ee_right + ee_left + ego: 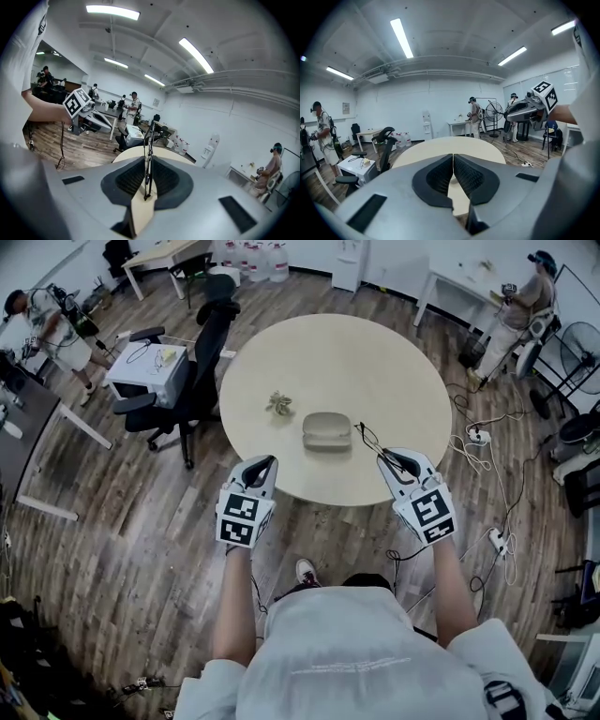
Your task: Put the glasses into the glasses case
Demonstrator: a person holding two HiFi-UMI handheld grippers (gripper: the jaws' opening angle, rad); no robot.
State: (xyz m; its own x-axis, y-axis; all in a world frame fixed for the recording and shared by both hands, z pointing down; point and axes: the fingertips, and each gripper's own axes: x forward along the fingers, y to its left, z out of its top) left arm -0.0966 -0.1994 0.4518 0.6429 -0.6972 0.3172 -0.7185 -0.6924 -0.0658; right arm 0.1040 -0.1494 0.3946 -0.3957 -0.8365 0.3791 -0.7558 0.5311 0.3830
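A beige-grey glasses case (326, 431) lies near the middle of the round table (394, 371); whether its lid is open I cannot tell. The thin black glasses (367, 437) stick out from my right gripper (383, 458) just right of the case, above the table's near edge. In the right gripper view the black frame (149, 150) stands upright between the pads, with the right gripper (146, 180) shut on it. My left gripper (271, 462) hovers at the table's near edge, left of the case. Its jaws (453, 174) are shut with nothing between them.
A small dried, crumpled thing (278, 405) lies on the table left of the case. A black office chair (192, 381) and a white box (148, 371) stand left of the table. Cables and power strips (478, 439) lie on the floor at right. People stand at the room's edges.
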